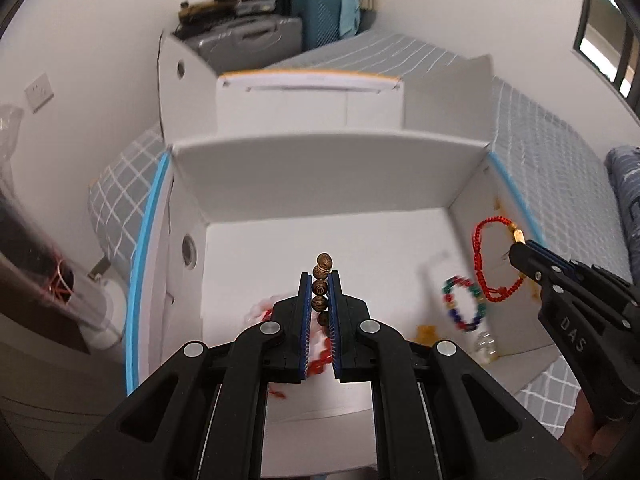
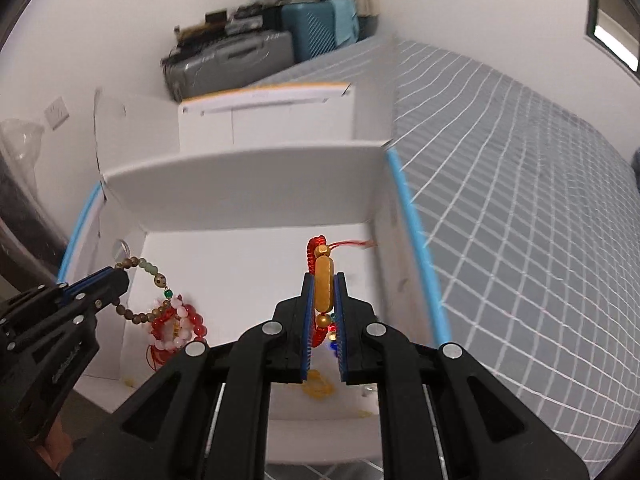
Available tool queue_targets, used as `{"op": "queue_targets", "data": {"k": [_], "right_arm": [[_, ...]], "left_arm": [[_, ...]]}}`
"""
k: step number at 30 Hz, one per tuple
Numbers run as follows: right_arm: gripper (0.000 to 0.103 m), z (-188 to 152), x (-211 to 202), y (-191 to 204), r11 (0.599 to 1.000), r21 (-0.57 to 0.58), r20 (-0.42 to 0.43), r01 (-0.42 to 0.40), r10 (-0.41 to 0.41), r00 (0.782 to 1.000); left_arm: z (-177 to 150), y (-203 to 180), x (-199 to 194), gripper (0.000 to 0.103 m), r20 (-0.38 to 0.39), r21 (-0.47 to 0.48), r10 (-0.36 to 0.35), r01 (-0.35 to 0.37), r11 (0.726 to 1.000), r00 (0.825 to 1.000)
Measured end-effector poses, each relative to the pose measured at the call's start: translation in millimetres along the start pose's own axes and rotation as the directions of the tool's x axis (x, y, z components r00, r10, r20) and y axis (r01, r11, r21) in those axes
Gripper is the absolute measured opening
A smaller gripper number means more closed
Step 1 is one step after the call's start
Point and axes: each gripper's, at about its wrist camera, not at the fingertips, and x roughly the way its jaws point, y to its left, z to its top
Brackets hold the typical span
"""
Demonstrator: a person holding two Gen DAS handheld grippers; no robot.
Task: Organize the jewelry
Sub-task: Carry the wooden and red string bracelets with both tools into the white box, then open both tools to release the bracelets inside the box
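Left gripper (image 1: 321, 280), jaws pressed together on a wooden bead bracelet (image 1: 322, 276); only a short column of brown beads shows between the blue pads and above the tips, the rest of the loop hanging out of sight behind the fingers in its own view. Right gripper (image 2: 324, 280), jaws pinching the gold bar of a red cord bracelet (image 2: 323, 280); the cord's lower run drops behind the pads and is cut off there. Both grippers hang over a white open box (image 1: 328, 176) edged in blue tape. Directly under the left gripper's fingers a pile of red and pink bead bracelets (image 2: 178, 326) lies on the box floor, half covered by the fingers and blurred. Below and beside the right gripper lie a multicoloured bead bracelet (image 1: 464, 300), smeared by motion, a clear bead piece (image 1: 486, 344) too blurred to identify, and yellow pieces (image 2: 318, 386) partly hidden by the jaws. Beyond the box's far wall stands a second white box (image 1: 308, 100). To the right spreads a grey checked bedcover (image 2: 520, 200). Farthest off, grey and blue suitcases (image 1: 288, 24) are stacked against the wall.
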Motion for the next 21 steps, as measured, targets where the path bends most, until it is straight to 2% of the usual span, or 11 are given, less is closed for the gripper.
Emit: {"op": "queue_targets", "data": {"k": [5, 8, 16, 17, 18, 19, 21], "right_arm": [[0.009, -6, 28, 9, 1.0, -0.012, -0.06, -0.002, 0.001, 0.998], [0.009, -9, 36, 8, 1.0, -0.007, -0.082, -0.002, 0.002, 0.997], [0.011, -11, 48, 3, 1.0, 0.011, -0.114, -0.006, 0.007, 0.994], [0.013, -12, 46, 2, 1.0, 0.009, -0.115, -0.006, 0.007, 0.993], [0.023, -12, 45, 1, 1.0, 0.009, -0.113, -0.009, 0.01, 0.994], [0.029, -11, 43, 3, 1.0, 0.012, -0.108, -0.012, 0.014, 0.994], [0.042, -10, 32, 3, 1.0, 0.022, -0.074, -0.022, 0.023, 0.997]], "left_arm": [[-5, 7, 25, 0.008, -0.071, -0.01, 0.015, -0.016, 1.0, 0.997], [-7, 10, 37, 0.008, -0.105, -0.014, -0.004, 0.002, 1.0, 0.994], [-7, 14, 40, 0.009, -0.108, -0.025, 0.017, -0.019, 1.0, 0.994], [-7, 15, 38, 0.01, -0.103, -0.024, 0.02, -0.023, 0.999, 0.994], [-8, 16, 36, 0.01, -0.096, -0.027, 0.023, -0.026, 0.999, 0.995], [-8, 15, 31, 0.012, -0.085, -0.026, 0.023, -0.025, 0.999, 0.996], [-10, 13, 19, 0.022, -0.063, -0.02, 0.011, -0.012, 1.0, 0.998]]}}
